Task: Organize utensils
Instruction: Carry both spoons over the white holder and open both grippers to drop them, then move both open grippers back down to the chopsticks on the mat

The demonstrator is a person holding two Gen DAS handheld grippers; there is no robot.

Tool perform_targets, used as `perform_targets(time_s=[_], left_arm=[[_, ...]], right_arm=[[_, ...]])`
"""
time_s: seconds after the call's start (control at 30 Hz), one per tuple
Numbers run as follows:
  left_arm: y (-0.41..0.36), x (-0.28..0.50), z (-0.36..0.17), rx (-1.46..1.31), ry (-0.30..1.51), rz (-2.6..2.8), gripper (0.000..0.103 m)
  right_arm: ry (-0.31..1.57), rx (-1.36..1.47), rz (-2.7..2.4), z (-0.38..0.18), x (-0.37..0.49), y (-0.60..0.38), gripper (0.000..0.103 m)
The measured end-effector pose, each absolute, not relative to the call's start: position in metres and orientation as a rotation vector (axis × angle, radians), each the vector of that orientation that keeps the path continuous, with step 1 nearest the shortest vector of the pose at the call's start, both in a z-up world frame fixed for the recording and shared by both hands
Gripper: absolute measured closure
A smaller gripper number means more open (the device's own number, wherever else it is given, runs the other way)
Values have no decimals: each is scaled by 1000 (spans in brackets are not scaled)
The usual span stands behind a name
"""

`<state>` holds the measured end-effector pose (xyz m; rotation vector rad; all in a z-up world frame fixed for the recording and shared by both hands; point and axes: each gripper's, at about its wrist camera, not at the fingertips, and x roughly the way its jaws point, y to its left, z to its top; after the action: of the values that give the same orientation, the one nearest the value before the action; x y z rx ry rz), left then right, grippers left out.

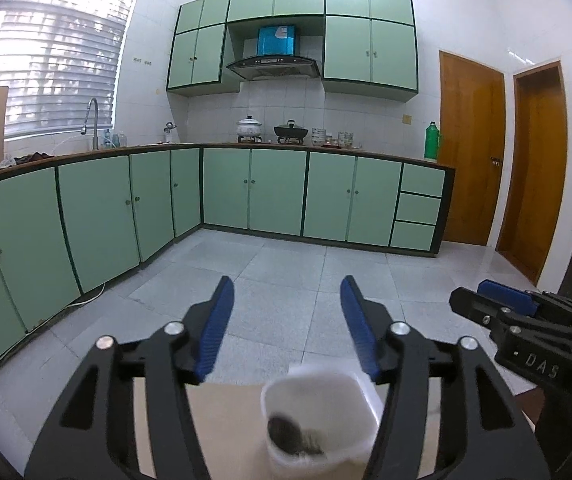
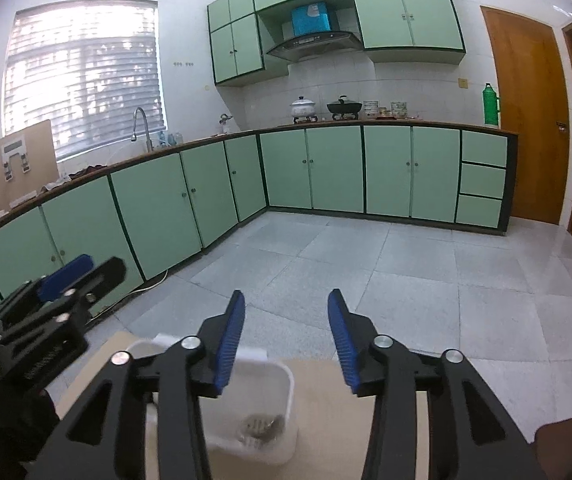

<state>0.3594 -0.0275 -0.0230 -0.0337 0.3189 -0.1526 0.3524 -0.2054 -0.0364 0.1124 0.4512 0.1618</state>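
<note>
A white plastic utensil holder stands on a light wooden table just below my left gripper, which is open and empty above it. The holder also shows in the right wrist view, low and left of my right gripper, which is open and empty. Something dark lies at the holder's bottom. No utensils are in view. The right gripper shows at the right edge of the left wrist view; the left gripper shows at the left of the right wrist view.
The table's far edge drops to a grey tiled floor. Green kitchen cabinets with a counter, sink and stove run along the far walls. Two wooden doors stand at the right.
</note>
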Motion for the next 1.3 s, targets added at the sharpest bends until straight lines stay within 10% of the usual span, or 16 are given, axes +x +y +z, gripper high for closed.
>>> perform_targets(time_s=[0.27, 0.73, 1.3], left_arm=[[-10, 276, -58, -51, 493, -159, 31], [3, 156, -169, 2, 864, -159, 28], [9, 135, -180, 15, 909, -96, 26]], right_arm=[[544, 136, 166, -75, 264, -216, 37], [835, 116, 183, -173, 127, -198, 37], [880, 14, 158, -185, 104, -175, 41]])
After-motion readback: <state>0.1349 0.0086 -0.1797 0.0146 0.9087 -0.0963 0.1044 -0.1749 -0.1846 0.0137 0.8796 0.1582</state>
